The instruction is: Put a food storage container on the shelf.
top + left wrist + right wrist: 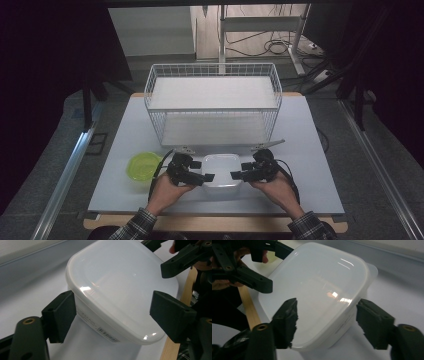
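A white plastic container (220,169) with its lid on sits on the table near the front edge, between my two grippers. My left gripper (208,177) comes at it from the left, my right gripper (236,175) from the right. In the left gripper view the container (120,290) lies between the jaws of the left gripper (113,308), one pad beside its labelled wall, the other over the lid's near corner, with no clear squeeze. In the right gripper view the jaws of the right gripper (328,311) straddle the container's (319,287) near end, the right pad apart from the wall.
A white wire basket (212,107) with two shelves stands behind the container. A green bowl (144,165) sits to the left of my left hand. The pale table top (305,155) ends in a wooden front edge (215,223) just below my hands.
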Demonstrator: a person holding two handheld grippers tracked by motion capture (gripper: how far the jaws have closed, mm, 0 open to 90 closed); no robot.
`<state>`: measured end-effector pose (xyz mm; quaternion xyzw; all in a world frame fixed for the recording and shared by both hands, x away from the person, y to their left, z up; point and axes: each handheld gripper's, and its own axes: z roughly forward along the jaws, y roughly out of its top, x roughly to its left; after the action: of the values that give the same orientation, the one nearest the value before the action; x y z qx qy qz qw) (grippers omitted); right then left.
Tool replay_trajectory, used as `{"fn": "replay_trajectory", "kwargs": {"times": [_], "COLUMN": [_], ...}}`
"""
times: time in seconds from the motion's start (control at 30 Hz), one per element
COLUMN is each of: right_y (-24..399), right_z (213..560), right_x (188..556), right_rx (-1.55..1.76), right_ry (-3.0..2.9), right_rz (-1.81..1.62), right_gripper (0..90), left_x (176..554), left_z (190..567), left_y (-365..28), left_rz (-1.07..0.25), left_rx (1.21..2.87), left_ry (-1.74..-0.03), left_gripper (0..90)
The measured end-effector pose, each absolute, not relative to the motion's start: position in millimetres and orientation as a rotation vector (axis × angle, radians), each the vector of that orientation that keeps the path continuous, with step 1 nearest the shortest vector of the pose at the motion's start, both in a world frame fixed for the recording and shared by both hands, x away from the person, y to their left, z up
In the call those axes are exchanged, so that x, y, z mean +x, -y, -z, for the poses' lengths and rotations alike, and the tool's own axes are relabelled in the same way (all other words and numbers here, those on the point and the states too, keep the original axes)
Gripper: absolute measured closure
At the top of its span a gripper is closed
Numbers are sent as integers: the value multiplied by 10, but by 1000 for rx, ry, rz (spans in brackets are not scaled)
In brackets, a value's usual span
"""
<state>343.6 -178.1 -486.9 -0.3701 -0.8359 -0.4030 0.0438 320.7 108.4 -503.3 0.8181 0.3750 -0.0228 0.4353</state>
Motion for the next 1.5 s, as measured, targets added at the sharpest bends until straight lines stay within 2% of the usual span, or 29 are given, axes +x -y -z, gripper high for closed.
{"fn": "replay_trajectory", "kwargs": {"times": [0.3,0.4,0.5,0.7,0.83,1.23,1.5], "right_y": [1830,1846,1856,1895,1931,1862,1861], "right_z": [4742,4712,4722,4734,4716,4709,4661], "right_x": [3218,3133,3071,3031,3019,2982,3001], "right_rx": [-1184,-1220,-1281,-1339,-1356,-1352,-1311], "right_ry": [2589,2575,2554,2471,2467,2569,2580], "right_rz": [1244,1255,1256,1314,1363,1420,1493], "right_gripper": [570,616,637,695,789,792,792], "left_x": [3015,2936,2868,2847,2822,2824,2821], "left_z": [4961,4931,4877,4865,4837,4880,4766], "left_y": [-1103,-1113,-1148,-1161,-1169,-1154,-1186], "left_rz": [106,85,46,28,-31,-99,-144], "left_rx": [2053,2047,2034,2005,1996,1960,1942], "left_ry": [-1004,-1021,-1029,-1056,-1063,-1089,-1068], "left_gripper": [347,422,575,638,756,774,777]}}
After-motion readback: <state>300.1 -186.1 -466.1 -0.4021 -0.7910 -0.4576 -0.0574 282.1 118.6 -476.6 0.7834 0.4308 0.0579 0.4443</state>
